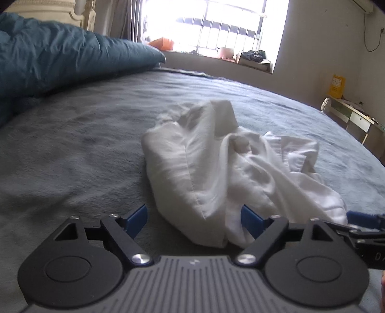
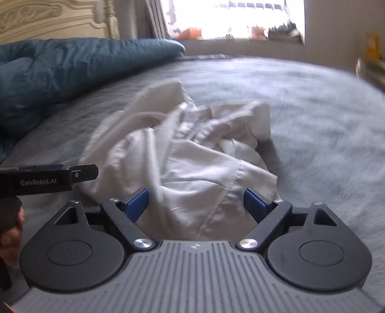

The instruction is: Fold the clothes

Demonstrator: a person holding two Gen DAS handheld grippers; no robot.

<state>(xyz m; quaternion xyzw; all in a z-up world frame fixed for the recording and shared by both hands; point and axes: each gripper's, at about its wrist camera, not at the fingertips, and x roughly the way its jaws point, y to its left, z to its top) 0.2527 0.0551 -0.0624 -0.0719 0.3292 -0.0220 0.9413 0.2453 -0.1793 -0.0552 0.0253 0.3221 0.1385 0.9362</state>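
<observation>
A crumpled white garment lies in a heap on the grey bedsheet. My left gripper is open, its blue fingers spread wide either side of the heap's near edge, with cloth lying loose between them. My right gripper is open too and straddles the near hem of the same garment without pinching it. In the left wrist view the right gripper shows at the right edge. In the right wrist view the left gripper shows at the left, with a hand behind it.
A rumpled blue duvet is piled along the left side of the bed, under a carved cream headboard. Beyond the bed is a bright window with a cluttered sill. A small desk stands at the right wall.
</observation>
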